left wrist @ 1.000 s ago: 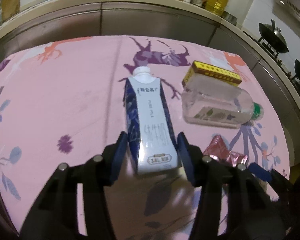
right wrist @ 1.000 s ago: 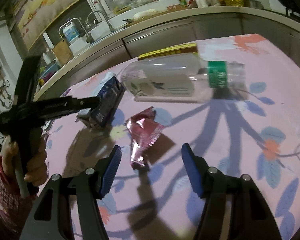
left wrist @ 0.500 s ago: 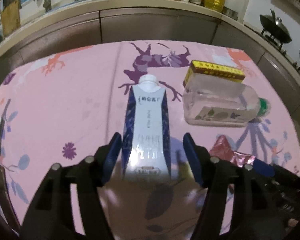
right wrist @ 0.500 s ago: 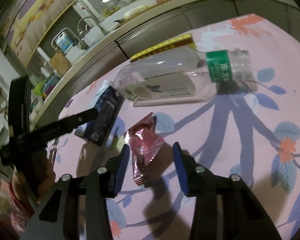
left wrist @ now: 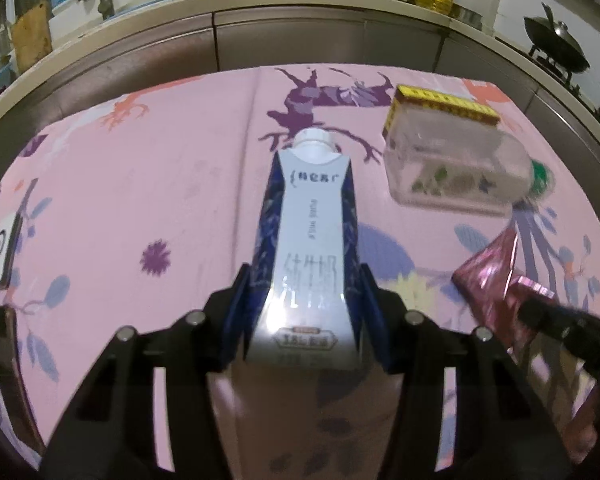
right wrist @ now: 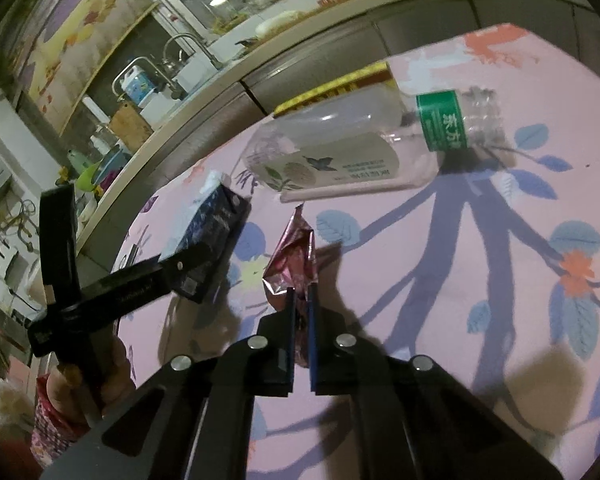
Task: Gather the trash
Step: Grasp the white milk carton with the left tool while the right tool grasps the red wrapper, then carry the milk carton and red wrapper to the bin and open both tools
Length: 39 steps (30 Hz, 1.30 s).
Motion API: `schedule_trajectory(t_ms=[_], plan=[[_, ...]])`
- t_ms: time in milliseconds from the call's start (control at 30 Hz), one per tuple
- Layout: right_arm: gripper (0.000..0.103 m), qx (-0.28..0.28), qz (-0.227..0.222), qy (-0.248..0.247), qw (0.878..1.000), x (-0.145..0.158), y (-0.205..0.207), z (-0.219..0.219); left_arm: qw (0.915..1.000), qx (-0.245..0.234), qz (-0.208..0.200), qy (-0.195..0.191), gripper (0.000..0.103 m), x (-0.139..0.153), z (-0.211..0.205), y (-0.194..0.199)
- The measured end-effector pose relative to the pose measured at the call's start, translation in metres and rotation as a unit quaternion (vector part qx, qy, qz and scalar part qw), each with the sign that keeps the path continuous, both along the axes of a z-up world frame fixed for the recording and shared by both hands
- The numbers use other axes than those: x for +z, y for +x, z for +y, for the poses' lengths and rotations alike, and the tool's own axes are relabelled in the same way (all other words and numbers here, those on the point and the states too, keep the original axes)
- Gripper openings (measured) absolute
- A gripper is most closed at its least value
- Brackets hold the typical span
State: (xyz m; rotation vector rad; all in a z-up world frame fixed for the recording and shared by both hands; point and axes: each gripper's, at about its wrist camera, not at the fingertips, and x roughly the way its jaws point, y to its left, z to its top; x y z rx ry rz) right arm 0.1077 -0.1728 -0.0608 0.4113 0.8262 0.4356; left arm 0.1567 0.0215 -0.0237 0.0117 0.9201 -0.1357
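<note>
A white and dark blue milk carton (left wrist: 310, 240) lies on the pink tablecloth, cap pointing away. My left gripper (left wrist: 306, 280) is shut on the carton's lower end, fingers pressed against both sides. The carton also shows in the right wrist view (right wrist: 214, 236). My right gripper (right wrist: 300, 300) is shut on a crumpled red foil wrapper (right wrist: 294, 258), which also shows in the left wrist view (left wrist: 496, 280). A clear plastic bottle (right wrist: 360, 152) with a green label lies beyond the wrapper; it also shows in the left wrist view (left wrist: 456, 168).
A yellow and red box (left wrist: 444, 106) lies behind the bottle. A phone-like object (left wrist: 4, 256) lies at the table's left edge. A grey kitchen counter (left wrist: 300, 36) with bottles and a sink runs behind the table. A wok (left wrist: 556, 44) sits at the right.
My left gripper has closed onto the milk carton. My right gripper has closed from wide open onto the red foil wrapper and lifted its end.
</note>
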Motion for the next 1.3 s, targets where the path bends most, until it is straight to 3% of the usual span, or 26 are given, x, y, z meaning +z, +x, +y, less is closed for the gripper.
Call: schedule_trajectory(t_ms=[367, 667, 833, 1300], plan=[[0.002, -0.003, -0.010, 0.020, 1.000, 0.000, -0.035, -0.015, 1.0000, -0.004, 0.001, 0.006, 0.050, 0.002, -0.005, -0.053], [0.002, -0.053, -0.024, 0.048, 0.997, 0.004, -0.061, -0.057, 0.9961, -0.086, -0.021, -0.002, 0.050, 0.027, -0.054, -0.083], [0.002, -0.100, -0.028, 0.064, 0.993, 0.003, -0.073, -0.094, 0.9893, -0.144, -0.023, 0.001, 0.050, 0.033, -0.098, -0.088], [0.002, -0.203, -0.043, 0.104, 0.973, -0.010, -0.101, -0.187, 0.9591, -0.281, -0.023, 0.020, 0.049, 0.042, -0.238, -0.073]])
